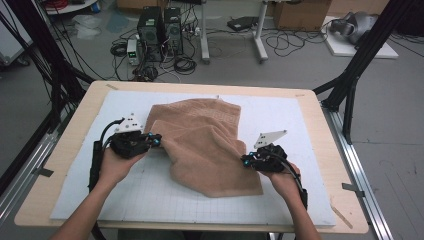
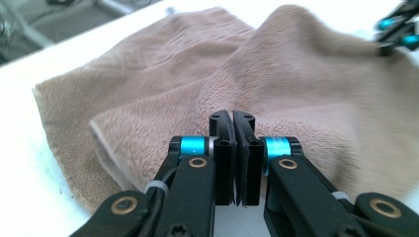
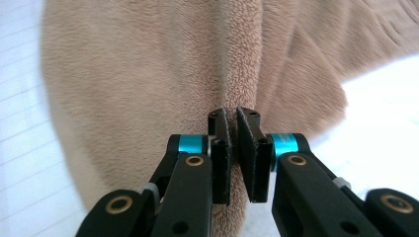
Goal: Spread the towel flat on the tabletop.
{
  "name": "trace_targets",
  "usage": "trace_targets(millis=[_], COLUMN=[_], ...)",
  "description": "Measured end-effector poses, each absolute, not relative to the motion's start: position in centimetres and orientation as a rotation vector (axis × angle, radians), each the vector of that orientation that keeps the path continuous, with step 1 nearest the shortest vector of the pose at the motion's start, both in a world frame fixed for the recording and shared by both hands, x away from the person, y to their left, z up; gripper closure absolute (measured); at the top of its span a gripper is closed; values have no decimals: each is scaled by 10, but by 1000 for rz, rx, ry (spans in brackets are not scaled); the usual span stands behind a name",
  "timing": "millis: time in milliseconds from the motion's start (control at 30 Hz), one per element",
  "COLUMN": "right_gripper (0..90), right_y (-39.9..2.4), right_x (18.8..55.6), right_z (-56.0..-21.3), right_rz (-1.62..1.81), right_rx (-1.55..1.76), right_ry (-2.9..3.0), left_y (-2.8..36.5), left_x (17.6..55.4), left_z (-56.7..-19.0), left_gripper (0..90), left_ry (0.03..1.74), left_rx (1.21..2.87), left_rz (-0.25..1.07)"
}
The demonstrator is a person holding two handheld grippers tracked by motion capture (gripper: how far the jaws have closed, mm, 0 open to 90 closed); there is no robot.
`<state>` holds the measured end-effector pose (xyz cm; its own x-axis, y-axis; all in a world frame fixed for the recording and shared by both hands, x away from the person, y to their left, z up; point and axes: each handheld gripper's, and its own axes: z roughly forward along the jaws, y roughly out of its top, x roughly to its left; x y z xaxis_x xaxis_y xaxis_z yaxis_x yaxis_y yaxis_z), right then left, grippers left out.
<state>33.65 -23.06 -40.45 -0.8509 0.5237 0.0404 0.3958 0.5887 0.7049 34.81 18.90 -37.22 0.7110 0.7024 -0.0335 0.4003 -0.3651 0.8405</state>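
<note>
Brown towel [image 1: 205, 145] rumpled on the white gridded mat [image 1: 280, 200], between the two hand-held grippers, partly folded over itself with a raised ridge running from one to the other. Left hand-held gripper [image 1: 156, 141] at the towel's left edge, jaws pressed together on a fold of the pile, lifted a little off the mat; in its own view [image 2: 232, 143] the pads meet with only a thin layer of cloth between them, towel spreading away ahead and to both sides. Right hand-held gripper [image 1: 246, 160] at the towel's right edge, likewise pinching the cloth; in its own view [image 3: 236, 148] a vertical ridge of towel caught between the nearly closed pads, more towel beyond, gridded mat to the left. No containers on the desk. Mat covering most of the pale wooden desk [image 1: 65, 150], bare wood showing as a border outside each hand-held gripper. Beyond the desk, far from both hand-held grippers, grey floor [image 1: 300, 65] with two black computer towers [image 1: 160, 32], tangled cables [image 1: 185, 62], white stand legs [image 1: 232, 47], cardboard boxes [image 1: 300, 12]; black frame struts [image 1: 370, 45] rising on either side.
</note>
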Motion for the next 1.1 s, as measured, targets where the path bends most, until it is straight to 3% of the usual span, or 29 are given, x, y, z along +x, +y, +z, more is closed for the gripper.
trace_targets(millis=[200,400,700,900,1100], right_gripper=[844,843,770,758,751], right_y=[-249,-257,-254,-252,-248], right_x=[354,361,350,336,331], right_z=[-416,-424,-414,-406,-410], right_rz=[1103,1111,1132,1139,1144], right_rx=[921,978,902,831,803], right_ry=[2600,2594,2588,2579,2606], left_y=[169,157,178,186,165], left_x=[388,405,380,358,352], left_z=[-402,-418,-390,-390,-405], left_gripper=[872,866,676,649,649], left_ry=[937,992,921,877,814], left_rx=[2025,2049,2024,2032,2118], left_rz=[386,357,364,335,264])
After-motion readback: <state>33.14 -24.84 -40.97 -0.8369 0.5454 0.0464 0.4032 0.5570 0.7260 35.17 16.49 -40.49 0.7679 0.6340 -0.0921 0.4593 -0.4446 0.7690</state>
